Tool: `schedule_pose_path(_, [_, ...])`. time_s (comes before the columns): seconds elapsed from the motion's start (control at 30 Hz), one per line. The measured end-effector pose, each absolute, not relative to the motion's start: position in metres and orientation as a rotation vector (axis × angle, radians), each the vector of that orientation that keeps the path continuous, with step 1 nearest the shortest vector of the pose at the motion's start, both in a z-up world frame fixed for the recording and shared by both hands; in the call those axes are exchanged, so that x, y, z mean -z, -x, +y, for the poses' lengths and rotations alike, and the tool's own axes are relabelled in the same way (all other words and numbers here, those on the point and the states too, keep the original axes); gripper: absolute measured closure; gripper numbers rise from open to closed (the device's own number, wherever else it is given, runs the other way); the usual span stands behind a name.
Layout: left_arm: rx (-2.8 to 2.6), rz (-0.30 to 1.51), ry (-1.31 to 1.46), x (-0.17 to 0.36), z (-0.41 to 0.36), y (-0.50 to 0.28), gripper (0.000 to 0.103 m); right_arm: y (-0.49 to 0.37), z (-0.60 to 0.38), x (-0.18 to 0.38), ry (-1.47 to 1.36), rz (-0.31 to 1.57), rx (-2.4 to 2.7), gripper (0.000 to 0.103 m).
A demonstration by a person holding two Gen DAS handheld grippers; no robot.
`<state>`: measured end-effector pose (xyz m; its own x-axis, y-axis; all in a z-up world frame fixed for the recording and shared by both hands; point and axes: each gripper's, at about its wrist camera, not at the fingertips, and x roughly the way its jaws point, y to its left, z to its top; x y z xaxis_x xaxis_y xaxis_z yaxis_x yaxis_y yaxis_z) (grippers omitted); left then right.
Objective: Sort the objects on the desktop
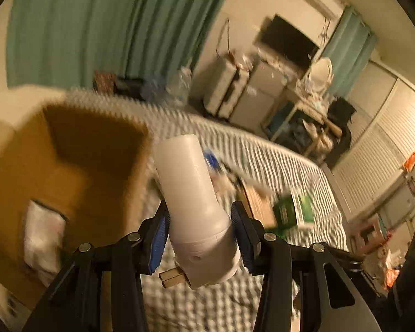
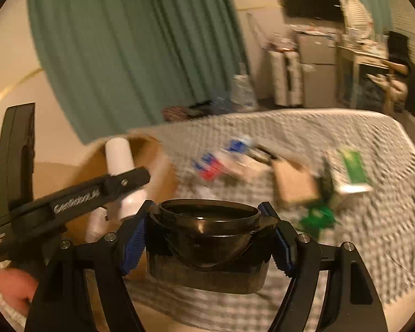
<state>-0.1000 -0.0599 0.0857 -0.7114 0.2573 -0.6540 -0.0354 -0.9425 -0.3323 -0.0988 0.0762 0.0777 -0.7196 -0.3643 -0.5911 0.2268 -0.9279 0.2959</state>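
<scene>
Sitting between 2 blue pads (image 1: 160, 235): white plug-in device (image 1: 192, 202) (gripped)

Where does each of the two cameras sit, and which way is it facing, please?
Left wrist: on the left gripper, looking along its fingers at the white charger it holds, cardboard box beyond.
Right wrist: on the right gripper, holding a black jar; the person's hand shows.
Shared: charger, box, checked cloth, green curtain.
</scene>
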Motion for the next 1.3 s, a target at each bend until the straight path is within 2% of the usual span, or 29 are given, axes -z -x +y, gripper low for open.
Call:
schedule_pose_path(0.1, [-2.821,-0.337,1.093,-0.108,-0.098,0.111,0.058,0.118,0.036,-0.091,-0.933,-0.273,2.559,0.028])
schedule_pose_path(0.23, [-2.909,-0.299,1.088,-0.104,-0.151,0.118,0.058,0.149,-0.017,-0.085,-0.965,-0.322,2.434,0.028])
schedule_pose_path(0.5, [-2.914,-0.461,1.259,-0.048,-0.222,0.118,0.057,0.192,-0.088,-0.046,-1.122,-0.305,2.305,0.027])
schedule_pose_path(0.53, [-2.911,-0.458,1.270,-0.045,-0.222,0.117,0.056,0.196,-0.091,-0.041,-1.156,-0.309,2.297,0.019])
schedule_pose_path(0.57, [-2.911,-0.448,1.290,-0.040,-0.222,0.117,0.051,0.198,-0.091,-0.038,-1.178,-0.316,2.305,0.014])
schedule_pose_path(0.6, [-2.920,-0.426,1.315,-0.037,-0.221,0.116,0.039,0.198,-0.089,-0.036,-1.185,-0.328,2.320,0.010])
schedule_pose_path(0.67, [-2.949,-0.406,1.344,-0.031,-0.222,0.111,0.023,0.198,-0.078,-0.039,-1.172,-0.359,2.341,0.010])
schedule_pose_path(0.7, [-2.947,-0.409,1.346,-0.028,-0.222,0.110,0.021,0.196,-0.072,-0.042,-1.160,-0.371,2.353,0.009])
schedule_pose_path(0.83, [-2.924,-0.387,1.368,-0.028,-0.206,0.100,0.020,0.183,-0.029,-0.061,-1.062,-0.378,2.492,0.008])
schedule_pose_path(0.97, [-2.885,-0.318,1.320,-0.039,-0.161,0.085,0.008,0.151,0.042,-0.067,-1.043,-0.280,2.721,0.006])
schedule_pose_path(1.07, [-2.822,-0.286,1.268,-0.046,-0.113,0.076,0.007,0.129,0.099,-0.051,-1.109,-0.263,2.856,0.006])
schedule_pose_path(1.2, [-2.749,-0.281,1.239,-0.043,-0.046,0.067,0.002,0.104,0.170,-0.017,-1.249,-0.352,2.953,0.006])
schedule_pose_path(1.3, [-2.701,-0.289,1.264,-0.028,-0.002,0.068,0.002,0.091,0.208,0.011,-1.305,-0.497,2.968,0.006])
